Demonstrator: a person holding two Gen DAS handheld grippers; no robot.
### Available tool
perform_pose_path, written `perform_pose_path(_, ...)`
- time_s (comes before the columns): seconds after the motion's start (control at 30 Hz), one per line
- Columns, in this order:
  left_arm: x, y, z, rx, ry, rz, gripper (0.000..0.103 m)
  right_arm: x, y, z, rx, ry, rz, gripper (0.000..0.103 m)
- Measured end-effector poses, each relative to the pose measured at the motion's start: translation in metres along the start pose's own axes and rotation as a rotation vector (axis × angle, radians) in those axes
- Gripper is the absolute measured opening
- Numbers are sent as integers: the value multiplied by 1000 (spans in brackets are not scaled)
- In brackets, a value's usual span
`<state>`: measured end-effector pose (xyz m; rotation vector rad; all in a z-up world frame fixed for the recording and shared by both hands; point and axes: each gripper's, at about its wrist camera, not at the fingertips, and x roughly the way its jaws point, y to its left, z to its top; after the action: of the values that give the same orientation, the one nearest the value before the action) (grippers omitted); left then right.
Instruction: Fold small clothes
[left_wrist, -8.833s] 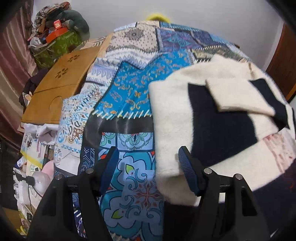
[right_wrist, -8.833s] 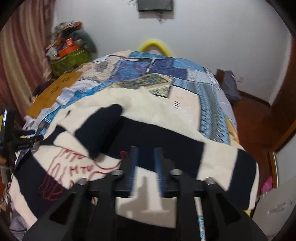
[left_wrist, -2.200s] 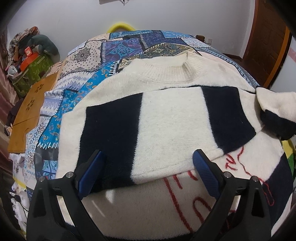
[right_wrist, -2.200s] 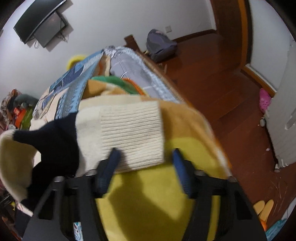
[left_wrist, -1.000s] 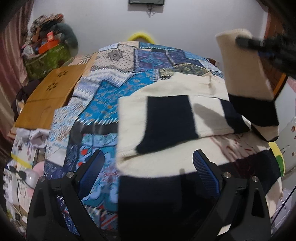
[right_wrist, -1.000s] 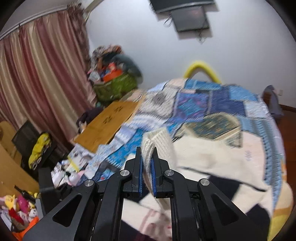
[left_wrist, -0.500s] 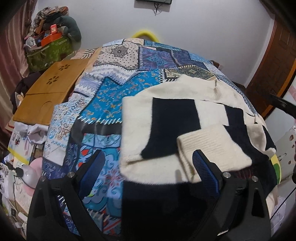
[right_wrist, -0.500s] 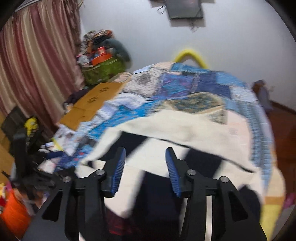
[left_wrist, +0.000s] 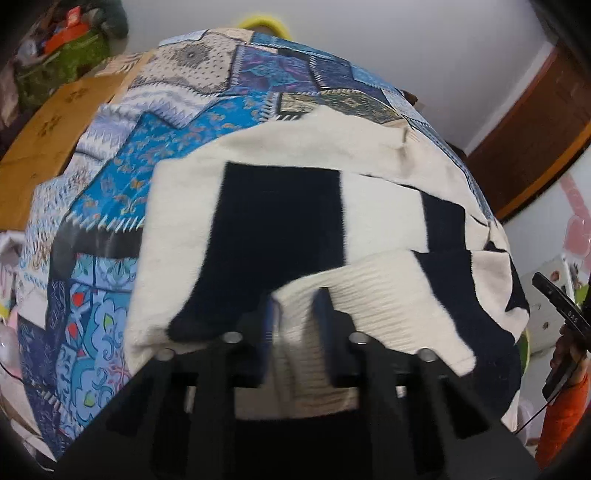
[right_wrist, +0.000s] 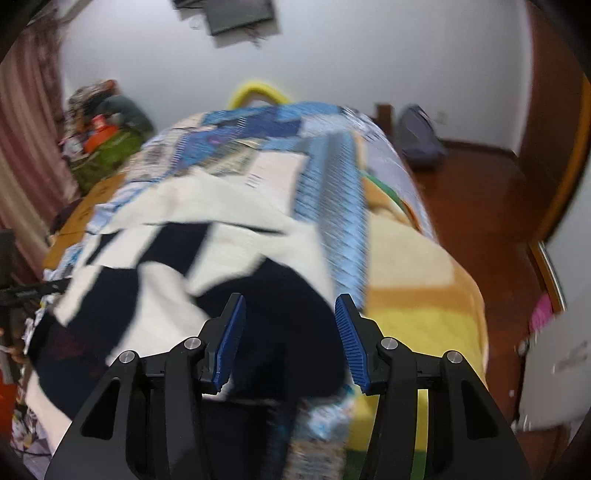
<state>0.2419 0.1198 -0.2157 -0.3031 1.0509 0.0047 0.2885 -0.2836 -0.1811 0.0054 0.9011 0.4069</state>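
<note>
A cream and navy colour-block knitted sweater (left_wrist: 280, 206) lies spread on the blue patchwork bedspread (left_wrist: 155, 147) of the bed, taking up the near half of the bedspread. One cream ribbed sleeve cuff (left_wrist: 376, 306) is folded across the sweater's front, lying over the navy panel and the cream body.

The left tongs (left_wrist: 295, 314) are closing on that cuff: the blue pads stand narrow with the ribbed knit pinched between them, pressing on it from both sides. The cuff's near edge bunches up between the pads while the rest of it lies flat toward the sweater's right side.

The right tongs (right_wrist: 288, 339) are opening, the blue ridged pads (right_wrist: 231, 339) standing moderately apart above the sweater's navy hem area, nothing gripped between them. That view is blurred. At the right rim of the left wrist view a hand (left_wrist: 565, 350) in an orange sleeve (left_wrist: 561, 417) holds a black tool handle, just off the sweater's right edge.

Beyond the sweater's right edge the bedspread gives way to a yellow and tan blanket (right_wrist: 413, 280), and past that lies reddish wooden floor (right_wrist: 480, 192). Beyond the sweater's left edge sits a tan cardboard sheet (left_wrist: 48, 122) beside the bed
</note>
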Motion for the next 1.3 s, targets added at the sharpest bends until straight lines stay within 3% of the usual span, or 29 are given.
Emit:
perform_pose_path(0.03,0,-5,2,19,2,3,6,3,-7,-4,19,10,-6,47)
perform_pose_path(0.17,-11,-25,16,102,-30,62,6,7,-19,-15,61,22,7,47)
perform_pose_path(0.5,-101,-56,78,243,-310,157,5,19,-13,-14,48,13,55,47)
perform_pose_path(0.6,-111,-47,91,239,-343,188,5,22,-5,-13,34,15,68,47)
perform_pose_path(0.8,-75,16,97,110,-240,217,5,41,12,-14,0,52,85,46)
perform_pose_path(0.97,-12,76,80,-28,-42,165,5,50,20,-17,-10,78,80,46)
perform_pose_path(1.1,25,90,64,-37,52,165,6,51,21,-17,-16,82,66,47)
perform_pose_path(1.3,50,91,58,-11,76,218,13,51,25,-19,-20,87,41,47)
